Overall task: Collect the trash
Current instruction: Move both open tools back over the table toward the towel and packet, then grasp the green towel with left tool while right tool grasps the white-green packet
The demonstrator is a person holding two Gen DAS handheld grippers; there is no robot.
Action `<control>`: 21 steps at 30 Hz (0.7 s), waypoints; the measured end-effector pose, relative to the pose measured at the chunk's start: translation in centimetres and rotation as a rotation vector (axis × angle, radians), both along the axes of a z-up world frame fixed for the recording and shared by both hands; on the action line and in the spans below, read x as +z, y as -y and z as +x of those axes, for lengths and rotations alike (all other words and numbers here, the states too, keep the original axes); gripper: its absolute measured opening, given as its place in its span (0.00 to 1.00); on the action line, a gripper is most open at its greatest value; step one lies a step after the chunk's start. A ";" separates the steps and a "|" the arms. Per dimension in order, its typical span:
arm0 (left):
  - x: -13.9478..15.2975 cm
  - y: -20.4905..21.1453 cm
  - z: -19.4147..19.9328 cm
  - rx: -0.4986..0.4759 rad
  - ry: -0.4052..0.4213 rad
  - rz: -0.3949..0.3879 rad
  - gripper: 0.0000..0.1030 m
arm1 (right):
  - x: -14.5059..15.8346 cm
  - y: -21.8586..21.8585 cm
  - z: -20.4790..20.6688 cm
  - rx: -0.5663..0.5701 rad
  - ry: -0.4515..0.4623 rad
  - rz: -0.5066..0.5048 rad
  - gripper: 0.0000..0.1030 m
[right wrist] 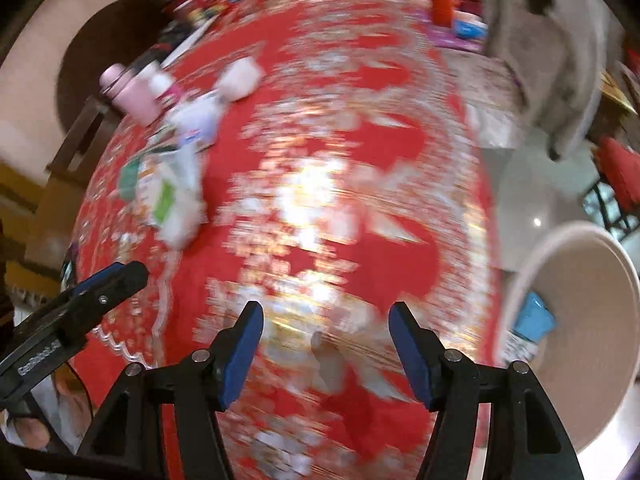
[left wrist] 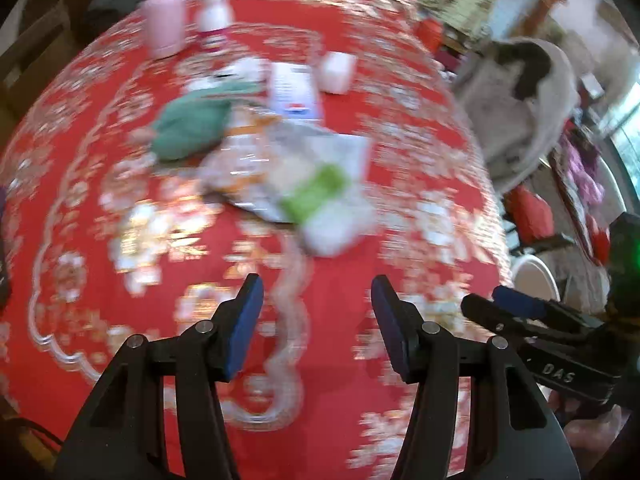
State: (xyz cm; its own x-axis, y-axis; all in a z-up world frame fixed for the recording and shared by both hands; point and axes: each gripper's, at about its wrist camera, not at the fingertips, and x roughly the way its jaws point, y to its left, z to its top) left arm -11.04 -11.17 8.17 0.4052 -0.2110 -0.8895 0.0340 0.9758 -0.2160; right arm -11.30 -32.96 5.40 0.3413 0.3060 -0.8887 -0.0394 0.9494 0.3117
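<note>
Litter pile (left wrist: 296, 176) lies at twelve o'clock, just ahead of the empty, parted left gripper (left wrist: 316, 292); right gripper (right wrist: 326, 320), also parted and empty, sits farther off.

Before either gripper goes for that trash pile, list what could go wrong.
1. The pink bottle and white bottle stand upright just behind the wrapper pile; a sweep past it could topple them.
2. The green cloth touches the wrappers and may get dragged along.
3. The bin sits off the table edge, so a loosely held wrapper could drop outside it.
</note>
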 end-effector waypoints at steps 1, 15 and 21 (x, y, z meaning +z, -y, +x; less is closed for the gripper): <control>-0.2 -1.2 0.0 0.022 -0.006 0.000 0.53 | 0.2 -1.3 0.6 0.028 0.008 0.000 0.61; -1.0 -9.8 1.2 0.141 -0.041 -0.030 0.53 | -0.6 -13.7 8.3 0.252 0.115 -0.156 0.61; -0.8 -10.5 3.0 0.122 -0.035 -0.051 0.53 | -1.7 -14.3 9.2 0.258 0.083 -0.138 0.61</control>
